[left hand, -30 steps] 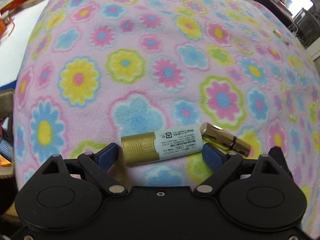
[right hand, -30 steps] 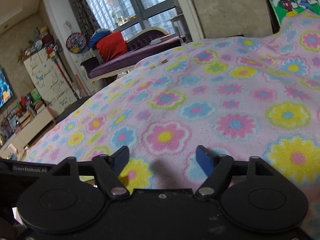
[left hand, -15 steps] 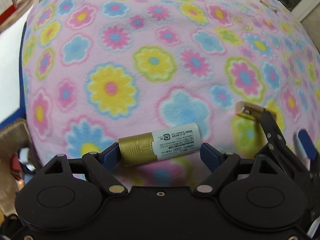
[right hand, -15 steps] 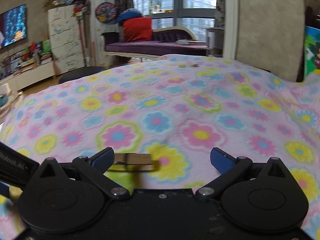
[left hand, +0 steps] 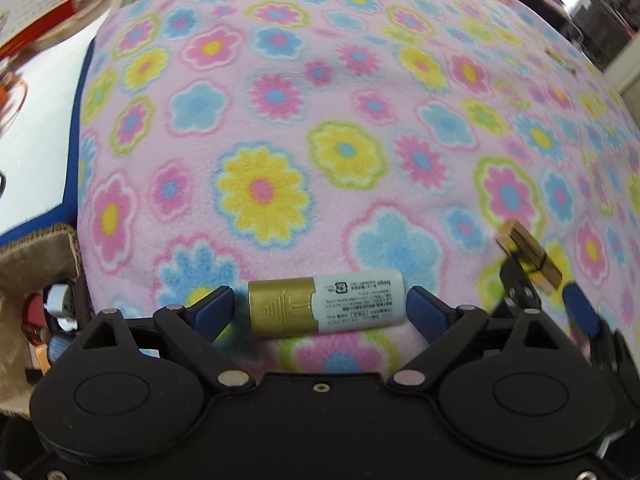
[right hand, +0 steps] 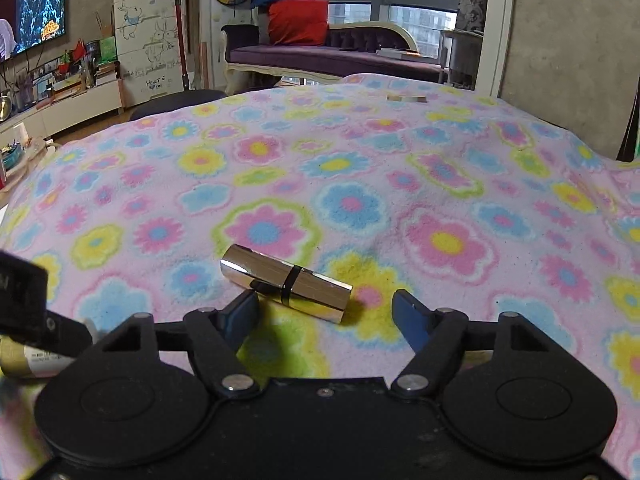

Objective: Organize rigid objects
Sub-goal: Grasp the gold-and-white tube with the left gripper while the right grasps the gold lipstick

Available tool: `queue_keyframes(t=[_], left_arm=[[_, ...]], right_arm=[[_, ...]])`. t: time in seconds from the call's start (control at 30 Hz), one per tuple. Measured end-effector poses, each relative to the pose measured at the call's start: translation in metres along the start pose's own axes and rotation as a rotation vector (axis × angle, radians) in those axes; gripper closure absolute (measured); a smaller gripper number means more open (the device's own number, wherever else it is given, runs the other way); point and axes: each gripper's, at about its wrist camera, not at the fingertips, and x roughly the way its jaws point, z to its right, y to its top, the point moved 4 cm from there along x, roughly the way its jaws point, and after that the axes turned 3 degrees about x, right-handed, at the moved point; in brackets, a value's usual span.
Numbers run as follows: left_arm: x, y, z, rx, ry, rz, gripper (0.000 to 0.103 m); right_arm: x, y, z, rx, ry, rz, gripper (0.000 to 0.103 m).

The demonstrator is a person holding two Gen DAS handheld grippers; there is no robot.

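Observation:
A gold-and-white battery (left hand: 326, 306) lies crosswise on the flowered blanket (left hand: 320, 140) between the open blue fingertips of my left gripper (left hand: 316, 308); a narrow gap shows on each side. A shiny gold tube with a black band (right hand: 286, 282) lies on the blanket just ahead of my open right gripper (right hand: 326, 312), its near end between the fingertips. In the left wrist view the gold tube (left hand: 528, 256) shows at the right, with the right gripper (left hand: 548, 300) around it. The battery's end (right hand: 24, 356) shows at the left edge of the right wrist view.
A small gold object (right hand: 406, 98) lies at the blanket's far edge. The blanket's left edge drops to a blue border and a white surface (left hand: 36, 128). Small items sit in a brown container (left hand: 44, 308) at lower left. A sofa (right hand: 320, 52) stands beyond.
The right gripper swung in toward the gold tube and now straddles its near end. The left gripper stayed around the battery, its view shifting slightly right over the blanket.

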Motion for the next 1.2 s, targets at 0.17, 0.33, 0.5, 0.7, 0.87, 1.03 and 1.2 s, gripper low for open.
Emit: queue_keyframes(t=[0.17,0.33,0.5,0.7,0.87,1.03,1.2], left_arm=[[0.01,0.002,0.002,-0.048,0.028,0.01,0.01],[0.015,0.002,0.01,0.035,0.09,-0.014,0.023],[0.013,0.0,0.003,0.116,0.038,-0.057,0.023],[0.006,-0.013,0.002,0.237,0.018,-0.022,0.023],[0.0,-0.018,-0.001,0.262,0.02,-0.004,0.023],[-0.01,-0.02,-0.007,0.24,-0.018,-0.014,0.023],[-0.016,-0.019,-0.018,0.207,-0.029,-0.026,0.023]], right_arm=[[0.0,0.001,0.003,0.018,0.008,0.001,0.025],[0.002,0.003,0.017,0.093,0.087,0.002,0.005],[0.001,0.003,0.029,0.178,0.172,0.031,0.001],[0.003,0.002,0.028,0.178,0.169,0.032,0.0],[0.002,0.007,0.034,0.217,0.194,0.009,0.0],[0.004,0.018,0.034,0.257,0.183,-0.078,0.001],[0.004,0.043,0.018,0.316,0.159,-0.185,0.0]])
